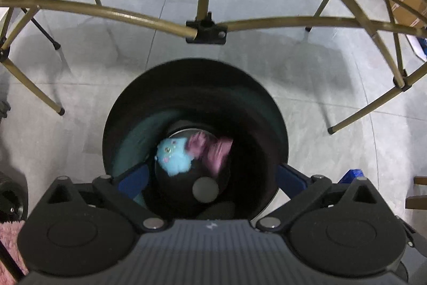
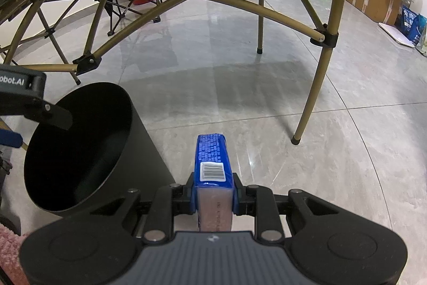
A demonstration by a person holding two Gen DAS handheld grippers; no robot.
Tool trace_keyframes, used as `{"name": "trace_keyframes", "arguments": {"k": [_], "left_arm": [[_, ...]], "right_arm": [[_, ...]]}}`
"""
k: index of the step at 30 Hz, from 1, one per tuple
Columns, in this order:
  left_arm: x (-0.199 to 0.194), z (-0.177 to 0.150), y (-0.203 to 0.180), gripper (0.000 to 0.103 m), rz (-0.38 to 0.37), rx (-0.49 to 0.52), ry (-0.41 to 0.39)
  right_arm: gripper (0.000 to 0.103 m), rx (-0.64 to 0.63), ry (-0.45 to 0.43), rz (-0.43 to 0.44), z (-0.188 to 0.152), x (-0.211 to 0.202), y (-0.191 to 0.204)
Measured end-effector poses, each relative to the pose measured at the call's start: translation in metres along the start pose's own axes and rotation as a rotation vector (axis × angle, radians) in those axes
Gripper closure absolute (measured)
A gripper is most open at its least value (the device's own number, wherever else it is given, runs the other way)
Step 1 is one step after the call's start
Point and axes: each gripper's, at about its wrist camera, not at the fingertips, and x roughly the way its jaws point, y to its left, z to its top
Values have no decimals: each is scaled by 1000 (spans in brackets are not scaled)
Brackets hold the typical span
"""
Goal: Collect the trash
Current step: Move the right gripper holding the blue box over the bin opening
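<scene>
Left gripper [image 1: 212, 172] hovered spread and empty over the black trash bin [image 1: 240, 87]; blue and pink items lay inside. Right gripper [image 2: 212, 195] clenched a blue tissue pack [image 2: 212, 159], bin at 9 o'clock, likely next for dropping.

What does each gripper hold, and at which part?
The right gripper clamps the blue packet at its near end. The left gripper, open above the bin, holds nothing.

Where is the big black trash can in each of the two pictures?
Left wrist view: the black trash can fills the lower middle, seen from straight above.
Right wrist view: it stands at the lower left, opening tilted toward the camera.
Shared landmark: the gold folding table frame above and behind it.
</scene>
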Motion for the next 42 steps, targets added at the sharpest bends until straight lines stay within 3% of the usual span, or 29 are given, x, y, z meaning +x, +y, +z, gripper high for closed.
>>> {"name": "trace_keyframes", "arguments": {"k": [24,42], "left_arm": [[-4,-7,1,0,17,42,-26],[-26,-15,34,0,33,21,-88]], "right_arm": [[80,-29,-9,13,4,-5,12],[80,-86,-33,66,16,-14,58]]}}
